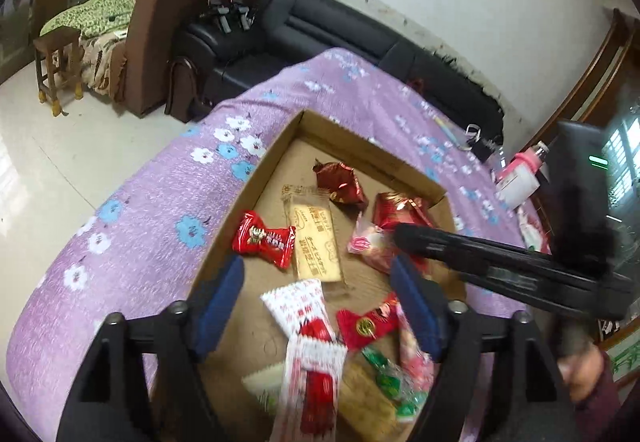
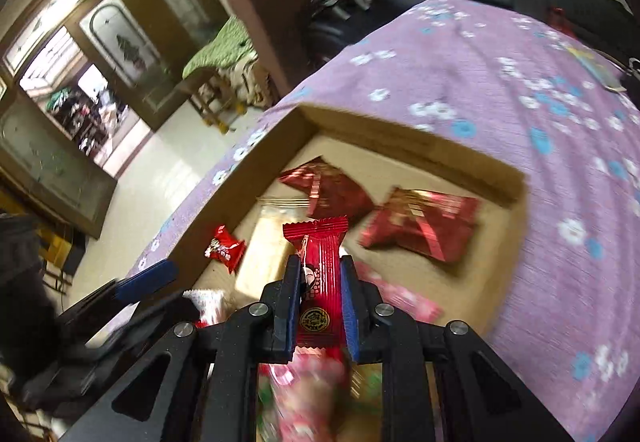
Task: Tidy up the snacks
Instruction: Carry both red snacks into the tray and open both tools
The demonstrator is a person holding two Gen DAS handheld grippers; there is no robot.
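Red foil snack bar (image 2: pixel 320 274) sits pinched between the right gripper (image 2: pixel 320 282) fingers at frame centre, above the shallow brown cardboard tray (image 2: pixel 400 138). Left gripper (image 1: pixel 320 306) fingers stand spread over white-and-red wrapped snacks (image 1: pixel 304 306) in the tray at lower centre.

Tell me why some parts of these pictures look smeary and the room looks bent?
Left wrist view: the white-and-red striped snack packet near the lens is smeared, and so is the right gripper; the fisheye curves the purple flowered tablecloth. Right wrist view: the tablecloth and the brown cardboard box are streaked, while the clamped red candy wrapper stays sharp.
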